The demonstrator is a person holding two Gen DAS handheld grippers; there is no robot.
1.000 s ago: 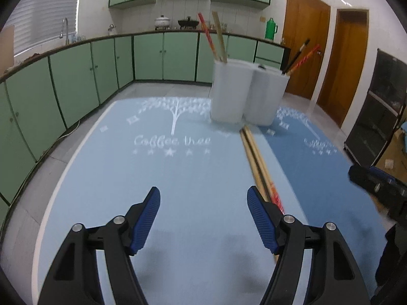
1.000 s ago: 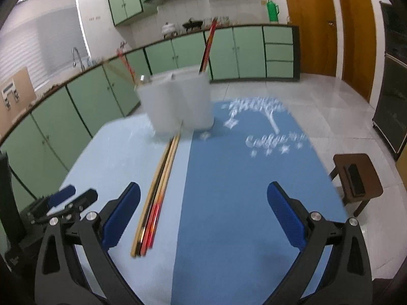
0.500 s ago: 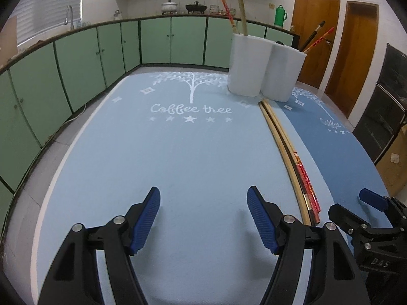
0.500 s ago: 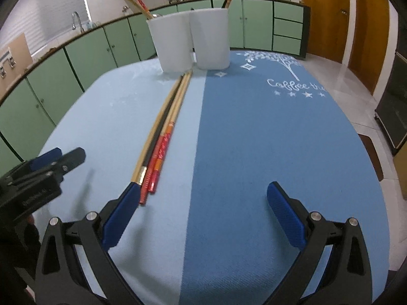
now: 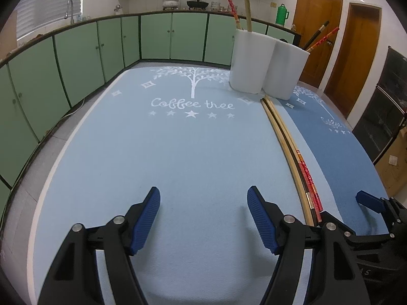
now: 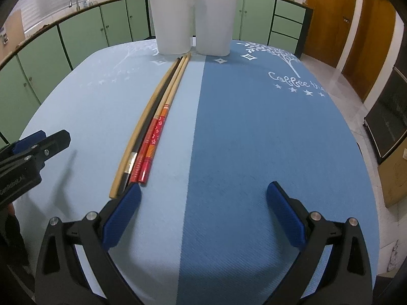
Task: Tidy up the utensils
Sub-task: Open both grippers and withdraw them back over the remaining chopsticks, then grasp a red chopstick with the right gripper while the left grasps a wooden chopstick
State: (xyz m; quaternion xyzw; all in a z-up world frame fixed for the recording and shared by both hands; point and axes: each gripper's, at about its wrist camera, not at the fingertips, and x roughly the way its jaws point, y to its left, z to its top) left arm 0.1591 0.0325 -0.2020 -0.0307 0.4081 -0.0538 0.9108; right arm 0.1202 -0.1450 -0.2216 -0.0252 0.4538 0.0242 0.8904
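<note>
Left gripper (image 5: 203, 204) and right gripper (image 6: 203, 198) both spread wide, holding nothing, low over the blue tablecloth (image 6: 254, 127). Loose chopsticks (image 6: 155, 124) lie bundled side by side along the cloth's colour seam, tips near two white holders (image 6: 193, 23); more chopsticks (image 5: 245, 5) stand in those holders.

— What can you read from where you stand?

— "Coffee tree", white script over a row of stars, on your light blue table mat (image 5: 178, 152), toward its far edge.

— Anything else?

— The same words begin on the dark blue mat (image 6: 254, 152), cut off near its right edge. Lettering on your left gripper (image 6: 15, 175) is too blurred.
</note>
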